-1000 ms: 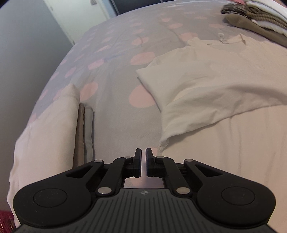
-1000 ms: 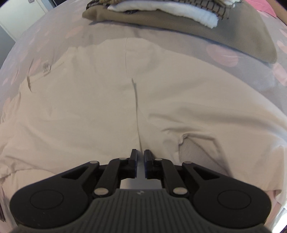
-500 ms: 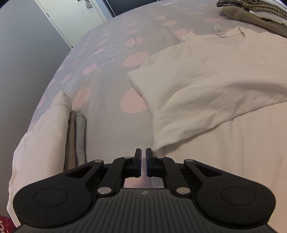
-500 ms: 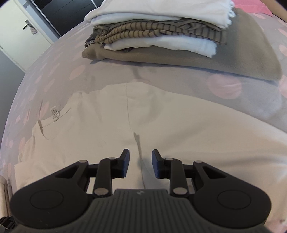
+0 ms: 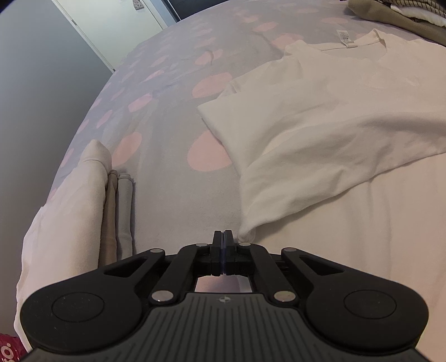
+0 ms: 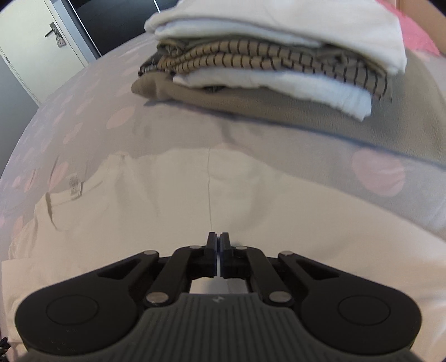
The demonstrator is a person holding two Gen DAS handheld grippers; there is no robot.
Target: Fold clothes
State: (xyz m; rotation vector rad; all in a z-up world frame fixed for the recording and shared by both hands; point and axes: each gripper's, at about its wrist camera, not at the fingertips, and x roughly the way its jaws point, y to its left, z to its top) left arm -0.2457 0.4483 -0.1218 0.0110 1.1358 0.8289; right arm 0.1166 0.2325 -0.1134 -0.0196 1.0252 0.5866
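Observation:
A white T-shirt (image 5: 334,133) lies spread on the grey bedcover with pink dots (image 5: 172,172), collar and label at the far side. My left gripper (image 5: 223,234) is shut at the shirt's near left edge. A bunched corner of fabric (image 5: 246,236) touches its right finger, and nothing shows between the jaws. In the right wrist view the same T-shirt (image 6: 251,200) fills the middle. My right gripper (image 6: 218,236) presses down on it beside a long crease, its jaws closing to shut with a pinch of the cloth between the tips.
A pile of folded clothes (image 6: 264,55), white, striped and brown, sits just beyond the shirt; the same pile (image 5: 404,14) shows in the left wrist view. Another folded pile (image 5: 83,217) lies at the bed's left edge. A white door (image 6: 36,41) stands behind.
The right gripper opened, moved toward the folded pile along the crease, and closed on the shirt. The left gripper's narrow gap shut beside the shirt's corner.

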